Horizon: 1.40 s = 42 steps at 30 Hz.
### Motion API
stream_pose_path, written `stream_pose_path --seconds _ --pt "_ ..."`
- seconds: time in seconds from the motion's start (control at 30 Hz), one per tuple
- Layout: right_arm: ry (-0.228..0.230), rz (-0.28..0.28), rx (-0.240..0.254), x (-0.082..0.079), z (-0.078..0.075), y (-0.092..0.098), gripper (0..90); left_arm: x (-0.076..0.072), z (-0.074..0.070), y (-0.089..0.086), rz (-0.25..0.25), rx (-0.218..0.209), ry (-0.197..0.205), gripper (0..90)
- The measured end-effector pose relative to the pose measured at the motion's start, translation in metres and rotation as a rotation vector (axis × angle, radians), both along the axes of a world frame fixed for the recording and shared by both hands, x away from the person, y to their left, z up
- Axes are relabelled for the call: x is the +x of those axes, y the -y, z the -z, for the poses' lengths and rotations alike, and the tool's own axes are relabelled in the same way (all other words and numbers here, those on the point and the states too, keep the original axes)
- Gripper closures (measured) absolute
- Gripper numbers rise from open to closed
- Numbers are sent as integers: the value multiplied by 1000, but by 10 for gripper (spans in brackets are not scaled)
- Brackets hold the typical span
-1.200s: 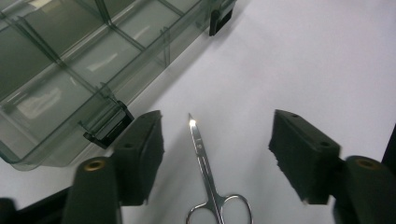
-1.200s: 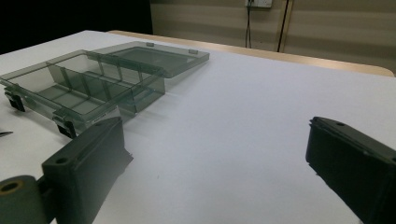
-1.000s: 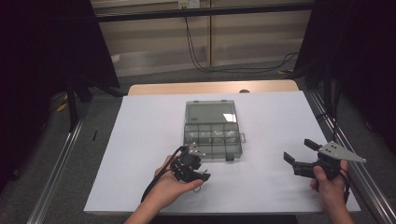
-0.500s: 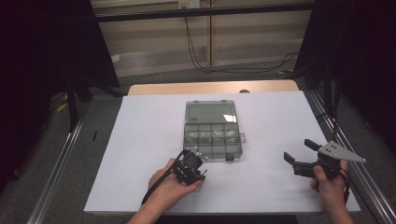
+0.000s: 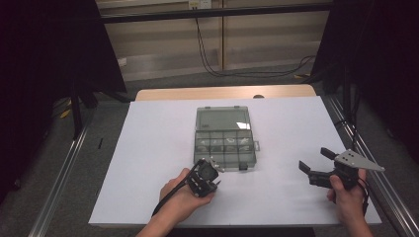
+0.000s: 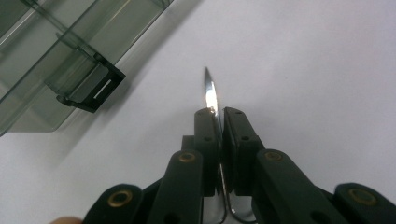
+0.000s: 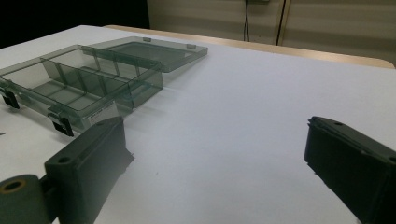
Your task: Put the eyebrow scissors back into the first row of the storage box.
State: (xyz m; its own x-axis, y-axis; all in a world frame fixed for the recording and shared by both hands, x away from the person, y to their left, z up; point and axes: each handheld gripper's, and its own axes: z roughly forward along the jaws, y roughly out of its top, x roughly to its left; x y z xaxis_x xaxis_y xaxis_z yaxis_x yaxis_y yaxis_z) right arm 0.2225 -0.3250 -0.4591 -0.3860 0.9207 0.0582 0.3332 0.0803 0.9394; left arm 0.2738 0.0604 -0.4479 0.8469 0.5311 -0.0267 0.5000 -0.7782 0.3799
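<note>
A clear grey compartment box [image 5: 225, 145] lies open mid-table, its lid [image 5: 222, 118] folded back flat. Just off the box's near left corner is my left gripper [image 5: 211, 170]. Its jaws have just been closing. In the left gripper view the left gripper [image 6: 219, 114] is shut on a thin shiny metal piece [image 6: 208, 88] whose pointed tip sticks out past the pads. A black latch [image 6: 91, 88] of the box lies beside it. My right gripper [image 5: 315, 159] is held at the near right, open, with nothing between its jaws [image 7: 217, 130].
White paper [image 5: 148, 148] covers the table, with bare room left and right of the box. The box [image 7: 93, 79] has several dividers and two front latches. Metal rails [image 5: 64, 177] run along both table sides. Cables hang at the back wall.
The left gripper's jaws have drawn together by the box's near corner, and the hand has shifted only slightly. The right hand and the box have not moved.
</note>
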Motion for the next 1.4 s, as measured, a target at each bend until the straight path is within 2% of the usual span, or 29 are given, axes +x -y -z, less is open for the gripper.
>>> stream_pose_path --seconds 0.1,0.13,0.17,0.2,0.23,0.3,0.37,0.43,0.5,0.57,0.6,0.63,0.67,0.73,0.77,0.83,0.87,0.97,1.0,1.07,1.23,1.27,1.4 --pt "-5 2 4 1 1 1 51 0 1 2 19 0 14 855" --pt "-7 2 5 1 1 1 51 1 -1 3 26 11 3 855" --pt "-6 3 2 1 1 1 51 1 0 4 23 3 -3 855" --pt "-9 2 4 1 1 1 52 2 -1 4 37 8 -3 856" --pt "-9 2 3 1 2 1 52 2 -1 5 28 0 3 856" --pt "-6 2 1 1 2 2 52 3 -3 6 32 12 -3 856" --pt "-4 4 0 0 2 3 52 3 -4 6 38 1 -2 858" --pt "-4 7 4 0 2 3 53 3 -8 5 37 -29 -7 888" --pt "-5 9 5 0 2 4 54 1 -8 9 35 8 23 900" --pt "-8 12 4 0 2 4 54 3 -7 9 53 14 1 900" --pt "-7 12 3 0 2 4 54 3 -6 10 35 4 -5 900" --pt "-8 10 3 0 2 3 54 6 -7 9 50 9 -16 899" --pt "-6 9 0 0 2 3 54 7 -6 9 33 3 -31 898" --pt "-7 7 0 0 2 3 54 9 -6 9 37 19 -48 892" --pt "-9 7 2 0 2 3 54 10 -5 9 43 17 -41 887" --pt "-8 7 -2 0 3 3 54 10 -1 10 40 29 -63 874" --pt "-10 6 -3 0 3 4 54 10 -1 9 28 27 -71 875" --pt "-13 9 -2 0 3 3 54 12 -2 7 38 21 -79 881" --pt "-12 8 -5 0 4 4 55 11 0 8 35 14 -64 886" --pt "-12 6 -5 0 4 3 55 10 0 8 30 4 -60 892" --pt "-6 3 -4 0 3 4 55 13 -2 5 38 -10 -89 894" --pt "-6 2 -4 0 3 4 55 13 -3 4 29 -24 -77 894" --pt "-5 1 -6 0 3 3 55 16 -10 2 30 -41 -72 895"
